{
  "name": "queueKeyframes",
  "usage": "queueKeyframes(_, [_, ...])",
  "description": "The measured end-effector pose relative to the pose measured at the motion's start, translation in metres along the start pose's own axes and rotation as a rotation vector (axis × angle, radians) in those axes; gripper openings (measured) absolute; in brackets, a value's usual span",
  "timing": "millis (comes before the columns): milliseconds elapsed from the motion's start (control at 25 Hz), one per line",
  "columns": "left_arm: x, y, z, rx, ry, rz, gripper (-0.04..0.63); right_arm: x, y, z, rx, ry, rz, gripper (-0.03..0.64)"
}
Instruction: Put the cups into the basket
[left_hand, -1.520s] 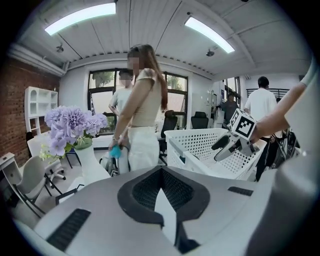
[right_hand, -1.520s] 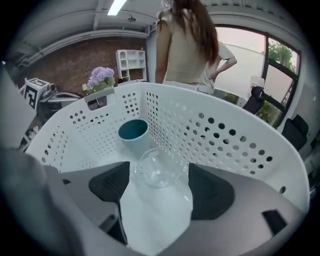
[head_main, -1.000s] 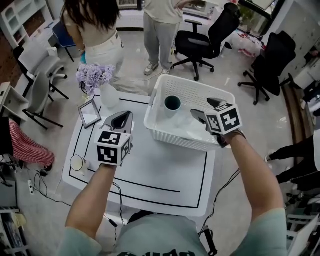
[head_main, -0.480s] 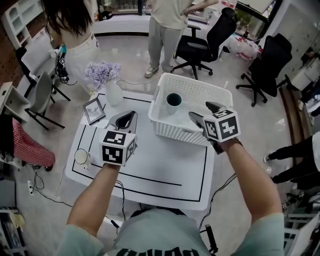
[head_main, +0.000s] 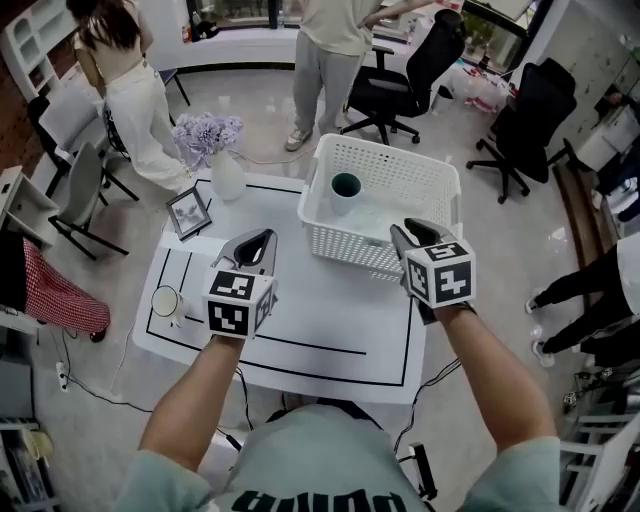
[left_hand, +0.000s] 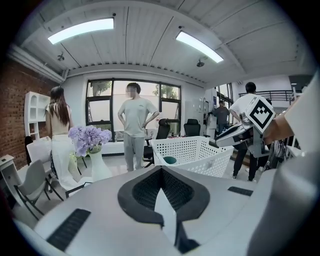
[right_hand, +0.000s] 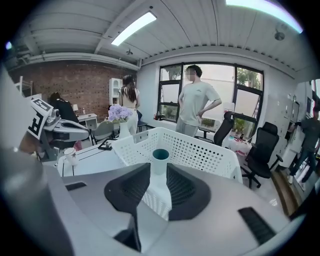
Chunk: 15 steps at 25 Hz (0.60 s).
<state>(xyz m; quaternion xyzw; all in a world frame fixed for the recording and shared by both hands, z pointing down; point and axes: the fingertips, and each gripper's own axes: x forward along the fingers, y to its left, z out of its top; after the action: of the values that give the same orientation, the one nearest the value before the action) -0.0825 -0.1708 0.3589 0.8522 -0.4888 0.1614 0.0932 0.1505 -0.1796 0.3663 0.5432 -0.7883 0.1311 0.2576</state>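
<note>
A white cup with a teal inside (head_main: 345, 187) stands in the white perforated basket (head_main: 400, 175) at the table's far right. Another white cup (head_main: 165, 301) stands at the table's left edge. My right gripper (head_main: 410, 232) hovers at the basket's near rim; its jaws have just been closing and now leave a narrow gap with nothing between them. Through that gap the right gripper view shows the teal cup (right_hand: 160, 159) and the basket (right_hand: 200, 150). My left gripper (head_main: 262, 238) is shut and empty over the table's middle, right of the white cup.
A vase of purple flowers (head_main: 222, 160) and a small photo frame (head_main: 188, 212) stand at the far left of the white table (head_main: 330, 330). Two people (head_main: 330, 50) and black office chairs (head_main: 410, 75) are beyond the table.
Both grippers have drawn back toward me. The right one has come from above the basket's inside to its near rim, and its jaws have narrowed. The person at the far left has walked away.
</note>
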Motion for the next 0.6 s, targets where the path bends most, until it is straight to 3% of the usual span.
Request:
queueKeyframes(240, [-0.020,-0.019,-0.019,-0.009,0.000,-0.027,0.006,-0.024,0.026,-0.018,-0.012,-0.052,-0.008,0.045])
queueKeyframes(600, [-0.060,-0.049,-0.043,0.001,-0.032,-0.048,0.006,-0.063,0.106,-0.047,-0.003,-0.133,0.029,0.020])
